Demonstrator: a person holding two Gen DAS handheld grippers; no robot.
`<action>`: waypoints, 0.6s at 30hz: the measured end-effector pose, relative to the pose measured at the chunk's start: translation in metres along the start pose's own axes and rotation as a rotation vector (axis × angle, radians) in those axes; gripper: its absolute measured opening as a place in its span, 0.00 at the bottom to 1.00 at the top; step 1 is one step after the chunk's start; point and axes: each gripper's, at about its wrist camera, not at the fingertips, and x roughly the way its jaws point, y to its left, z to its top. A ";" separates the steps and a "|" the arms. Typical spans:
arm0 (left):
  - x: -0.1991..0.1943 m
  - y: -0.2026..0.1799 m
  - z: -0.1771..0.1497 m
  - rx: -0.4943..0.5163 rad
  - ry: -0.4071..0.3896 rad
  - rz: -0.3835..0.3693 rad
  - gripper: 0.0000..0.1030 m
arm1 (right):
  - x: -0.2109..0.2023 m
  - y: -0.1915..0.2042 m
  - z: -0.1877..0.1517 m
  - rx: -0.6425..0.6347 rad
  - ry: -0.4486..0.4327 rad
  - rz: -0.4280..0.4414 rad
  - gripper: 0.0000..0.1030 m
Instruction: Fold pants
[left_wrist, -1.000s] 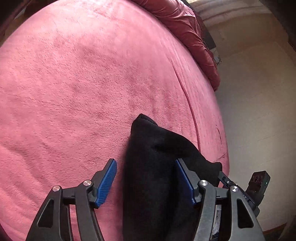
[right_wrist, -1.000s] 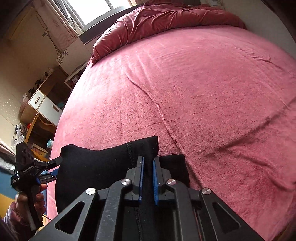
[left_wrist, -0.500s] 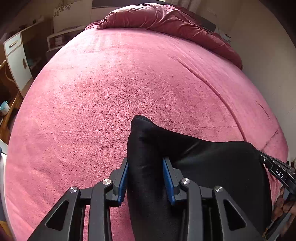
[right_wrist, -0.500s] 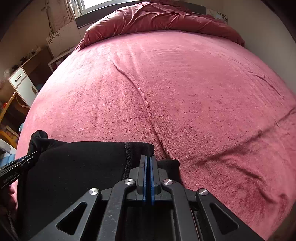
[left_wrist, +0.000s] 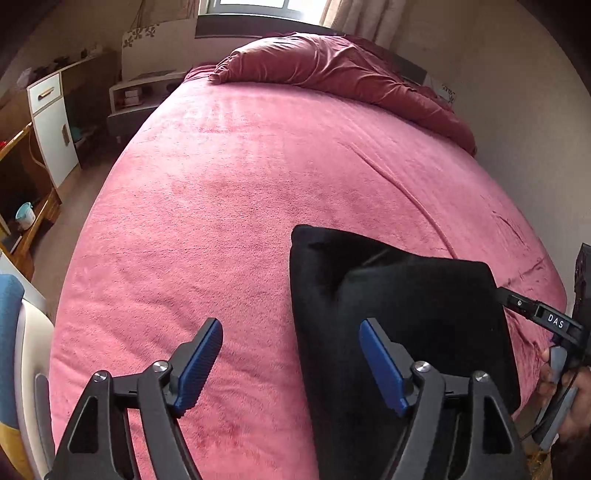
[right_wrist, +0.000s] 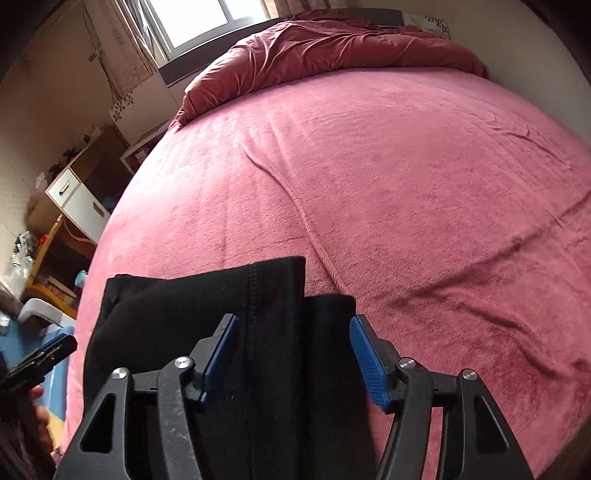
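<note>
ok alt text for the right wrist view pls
Open right claw straddles folded black pants lying at the near edge of a pink bed, crumpled dark red duvet at its far end.

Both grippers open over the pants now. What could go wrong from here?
1. The pants lie at the near edge of the bed; a nudge while pulling back might drag them off.
2. The right gripper straddles the fold with its jaws wide, so a blue pad may snag the cloth.
3. The left gripper has one finger over the pants and could lift the corner, loosening the fold.
</note>
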 end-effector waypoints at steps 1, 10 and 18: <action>-0.006 0.000 -0.007 0.007 0.001 -0.017 0.79 | -0.002 -0.003 -0.004 0.008 0.015 0.031 0.64; 0.000 -0.015 -0.040 0.080 0.056 -0.133 0.83 | 0.011 -0.026 -0.034 0.074 0.145 0.168 0.71; 0.014 -0.029 -0.045 0.122 0.086 -0.170 0.83 | 0.029 -0.028 -0.035 0.057 0.183 0.208 0.75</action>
